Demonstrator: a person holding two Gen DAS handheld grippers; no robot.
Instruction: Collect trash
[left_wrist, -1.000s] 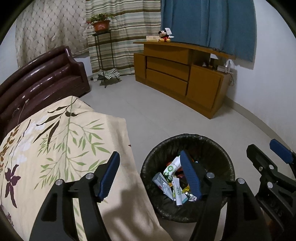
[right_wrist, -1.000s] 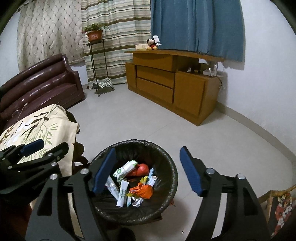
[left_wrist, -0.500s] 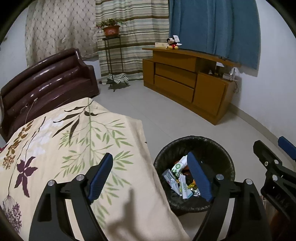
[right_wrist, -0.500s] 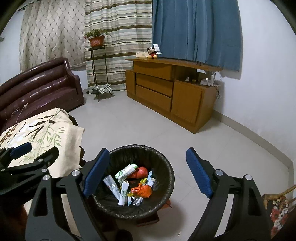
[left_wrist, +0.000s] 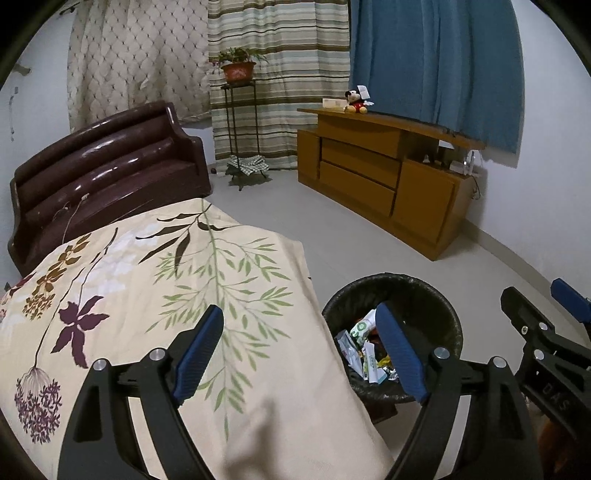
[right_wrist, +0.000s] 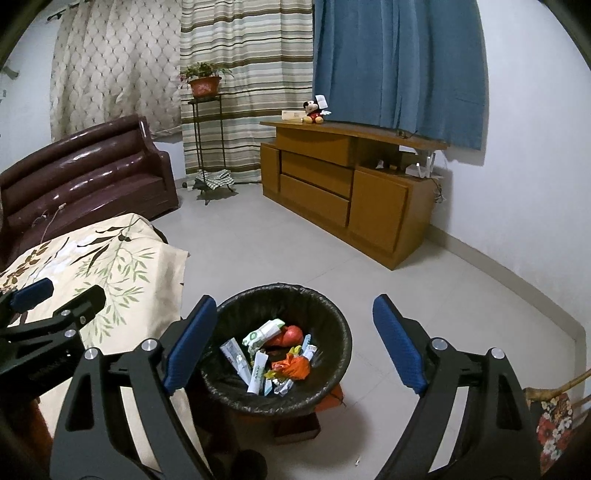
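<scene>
A round black-lined trash bin (right_wrist: 332, 321) stands on the floor beside the table; it also shows in the left wrist view (left_wrist: 436, 295). Inside lie several wrappers: white-green packets (right_wrist: 264, 330), an orange wrapper (right_wrist: 295, 367) and a red item (right_wrist: 290, 335). My left gripper (left_wrist: 301, 350) is open and empty, held over the flowered tablecloth (left_wrist: 147, 280) at its right edge. My right gripper (right_wrist: 293, 341) is open and empty, held above the bin. Each gripper shows at the edge of the other's view.
A dark brown sofa (left_wrist: 103, 173) stands at the back left. A plant stand (left_wrist: 240, 122) with a potted plant and a wooden cabinet (left_wrist: 388, 181) line the curtained back wall. Tiled floor (right_wrist: 406, 288) lies beyond the bin. A patterned item (right_wrist: 554, 424) sits at the lower right.
Both grippers have risen and pulled back from the bin, so it looks smaller and lower. The left one has shifted over the tablecloth. Both stay open.
</scene>
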